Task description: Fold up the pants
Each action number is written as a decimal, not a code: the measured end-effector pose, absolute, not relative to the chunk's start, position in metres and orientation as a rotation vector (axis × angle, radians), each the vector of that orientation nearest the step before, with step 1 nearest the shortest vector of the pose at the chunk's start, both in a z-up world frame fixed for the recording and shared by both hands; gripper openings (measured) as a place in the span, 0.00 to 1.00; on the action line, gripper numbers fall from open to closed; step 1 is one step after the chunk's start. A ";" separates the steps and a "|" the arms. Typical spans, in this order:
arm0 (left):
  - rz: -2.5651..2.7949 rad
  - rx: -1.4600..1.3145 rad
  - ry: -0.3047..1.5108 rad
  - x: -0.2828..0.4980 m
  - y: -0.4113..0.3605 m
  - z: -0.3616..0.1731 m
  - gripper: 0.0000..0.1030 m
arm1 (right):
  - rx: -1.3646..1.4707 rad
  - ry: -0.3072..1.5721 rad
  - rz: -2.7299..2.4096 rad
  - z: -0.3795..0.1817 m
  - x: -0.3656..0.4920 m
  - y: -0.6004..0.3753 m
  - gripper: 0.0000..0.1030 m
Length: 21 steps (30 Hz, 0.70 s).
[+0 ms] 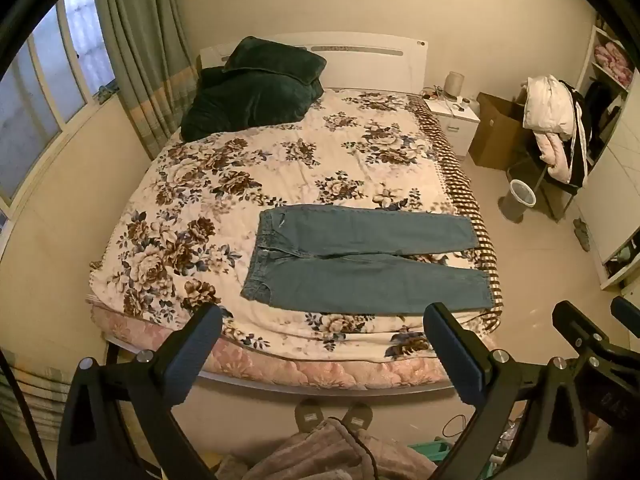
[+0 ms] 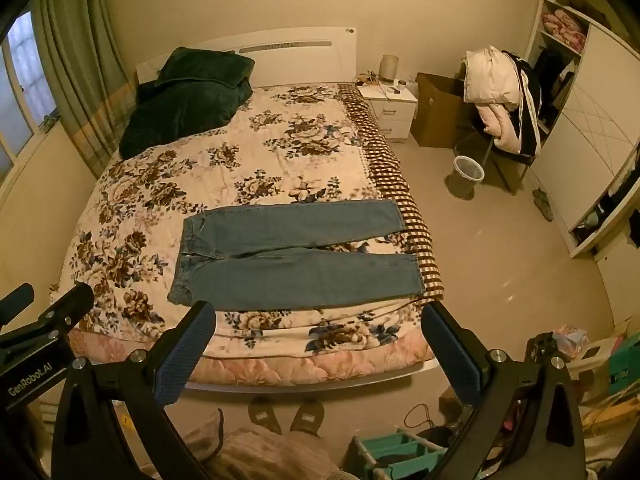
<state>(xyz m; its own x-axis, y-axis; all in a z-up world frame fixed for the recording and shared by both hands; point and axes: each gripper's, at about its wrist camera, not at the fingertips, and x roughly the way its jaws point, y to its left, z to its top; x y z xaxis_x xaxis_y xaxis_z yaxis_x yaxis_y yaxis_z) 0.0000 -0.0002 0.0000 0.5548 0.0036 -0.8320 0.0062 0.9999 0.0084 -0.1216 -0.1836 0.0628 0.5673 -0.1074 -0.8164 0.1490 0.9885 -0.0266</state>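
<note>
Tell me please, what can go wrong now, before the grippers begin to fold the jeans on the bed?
1. The jeans lie flat with their leg ends at the bed's right edge; a pull toward that side may drag them off.
2. The floral blanket under them is soft; a low pinch might catch it together with the denim.
3. The left gripper and the right gripper are both open, side by side; they could bump when reaching.
</note>
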 end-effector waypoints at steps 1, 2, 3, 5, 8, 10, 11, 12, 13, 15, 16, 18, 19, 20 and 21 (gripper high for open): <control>-0.003 0.010 0.983 0.000 0.000 0.000 1.00 | 0.048 0.957 -0.150 0.063 -0.121 -0.184 1.00; -0.001 0.011 0.982 0.000 0.000 0.000 1.00 | 0.048 0.957 -0.149 0.063 -0.121 -0.184 1.00; -0.001 0.011 0.981 0.000 0.000 0.000 1.00 | 0.049 0.957 -0.149 0.063 -0.121 -0.184 1.00; 0.000 0.012 0.982 0.000 0.000 0.000 1.00 | 0.050 0.956 -0.148 0.063 -0.121 -0.184 1.00; 0.000 0.013 0.982 0.000 0.000 0.000 1.00 | 0.050 0.958 -0.147 0.063 -0.120 -0.184 1.00; 0.001 0.012 0.980 0.000 0.000 0.000 1.00 | 0.052 0.957 -0.146 0.063 -0.121 -0.185 1.00; 0.001 0.012 0.981 0.000 0.000 0.000 1.00 | 0.051 0.957 -0.147 0.063 -0.121 -0.185 1.00; 0.000 0.013 0.980 0.000 -0.001 0.000 1.00 | 0.050 0.957 -0.147 0.063 -0.121 -0.185 1.00; 0.000 0.013 0.980 0.000 -0.001 0.000 1.00 | 0.052 0.958 -0.146 0.063 -0.121 -0.186 1.00; 0.000 0.011 0.982 0.000 -0.001 0.000 1.00 | 0.048 0.959 -0.149 0.063 -0.120 -0.184 1.00; -0.001 0.011 0.982 0.000 -0.001 0.000 1.00 | 0.048 0.959 -0.149 0.064 -0.120 -0.184 1.00; 0.000 0.011 0.980 0.000 -0.001 0.000 1.00 | 0.048 0.959 -0.149 0.064 -0.120 -0.183 1.00; 0.000 0.011 0.980 0.000 -0.001 0.000 1.00 | 0.048 0.959 -0.148 0.063 -0.120 -0.183 1.00; 0.000 0.012 0.980 0.000 -0.001 0.000 1.00 | 0.049 0.958 -0.148 0.063 -0.121 -0.183 1.00; 0.000 0.014 0.980 0.000 -0.001 0.000 1.00 | 0.052 0.959 -0.148 0.063 -0.121 -0.183 1.00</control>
